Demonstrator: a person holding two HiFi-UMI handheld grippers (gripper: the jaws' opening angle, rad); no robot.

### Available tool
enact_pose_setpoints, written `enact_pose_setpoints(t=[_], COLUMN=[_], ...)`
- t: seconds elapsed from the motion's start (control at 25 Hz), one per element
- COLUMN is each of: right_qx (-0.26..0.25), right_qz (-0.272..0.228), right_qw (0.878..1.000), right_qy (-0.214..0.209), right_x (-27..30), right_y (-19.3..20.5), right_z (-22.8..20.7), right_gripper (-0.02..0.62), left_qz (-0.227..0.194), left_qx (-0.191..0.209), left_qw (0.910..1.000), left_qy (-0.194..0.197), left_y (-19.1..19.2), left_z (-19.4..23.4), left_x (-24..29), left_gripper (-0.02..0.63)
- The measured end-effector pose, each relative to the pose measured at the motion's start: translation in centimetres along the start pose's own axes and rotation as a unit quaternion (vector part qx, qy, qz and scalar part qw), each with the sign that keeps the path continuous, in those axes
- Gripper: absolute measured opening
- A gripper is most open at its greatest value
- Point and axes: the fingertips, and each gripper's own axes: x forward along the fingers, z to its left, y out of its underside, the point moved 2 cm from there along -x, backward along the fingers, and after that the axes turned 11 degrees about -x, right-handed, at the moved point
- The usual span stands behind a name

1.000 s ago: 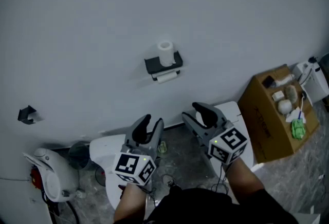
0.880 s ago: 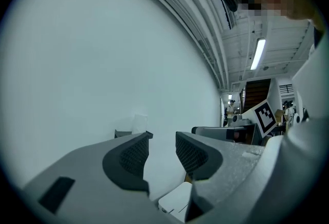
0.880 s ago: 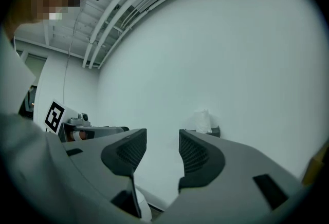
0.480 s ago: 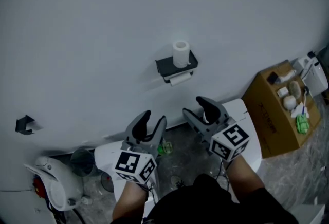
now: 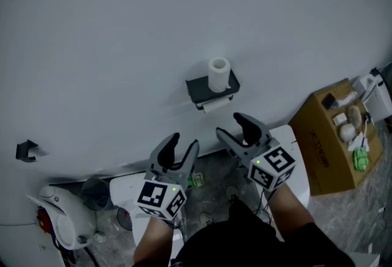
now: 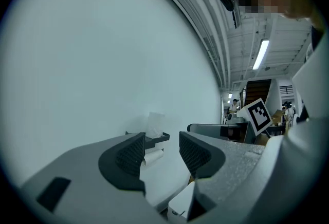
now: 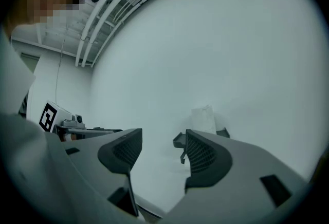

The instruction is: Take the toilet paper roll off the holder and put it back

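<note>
A dark holder (image 5: pixel 202 87) with a flat shelf is fixed to the white wall. A white toilet paper roll (image 5: pixel 218 73) stands upright on the shelf, and a second roll (image 5: pixel 214 106) hangs on the bar beneath it. Both appear again in the left gripper view as the upright roll (image 6: pixel 155 124) on the holder (image 6: pixel 156 139), and in the right gripper view as the roll (image 7: pixel 204 119) on the holder (image 7: pixel 179 140). My left gripper (image 5: pixel 180 145) and right gripper (image 5: pixel 233 125) point at the wall below the holder, apart from it. Both have just been opening, with nothing between the jaws.
An open cardboard box (image 5: pixel 331 140) with small items stands at the right. White furniture (image 5: pixel 127 183) sits below the grippers, a white appliance (image 5: pixel 58 217) at the lower left, and a small dark wall bracket (image 5: pixel 26 150) at the far left.
Both grippers have moved closer to the wall and the holder, and their jaws stand wider apart. The holder sits further right and lower in the head view.
</note>
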Motion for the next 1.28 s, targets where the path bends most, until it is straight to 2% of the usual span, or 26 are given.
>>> enact_pose_setpoints(t=[0.2,0.4,0.64,0.96,1.28], right_qx=[-0.006,-0.016,-0.027,-0.049,-0.070], right_qz=[-0.006,-0.018,-0.023,-0.005,0.024], right_qw=[1.000,1.000,0.998,0.994,0.994], right_qy=[-0.018,-0.018,-0.059,-0.102,-0.081], right_x=[2.8,4.8,6.8,9.2,11.6], right_y=[-0.9,-1.4,-1.0,-0.4,0.2], right_z=[-4.1,-8.4,-11.9,-12.9,-13.3], right_gripper=[0.264,0.297,0.318,0.364,0.387], left_qz=[-0.012,-0.020,-0.031,-0.027,-0.021], left_qx=[0.004,0.009,0.015,0.024,0.021], left_qw=[0.9997,0.9987,0.9953,0.9916,0.9930], left_qy=[-0.023,-0.045,-0.091,-0.124,-0.114], left_y=[-1.4,-1.8,-2.0,-1.8,-1.9], left_z=[0.9,1.2,1.1,1.0,3.0], left_x=[3.8,7.0,10.1,11.5,11.7], left_gripper=[0.195,0.196,0.196,0.224,0.264])
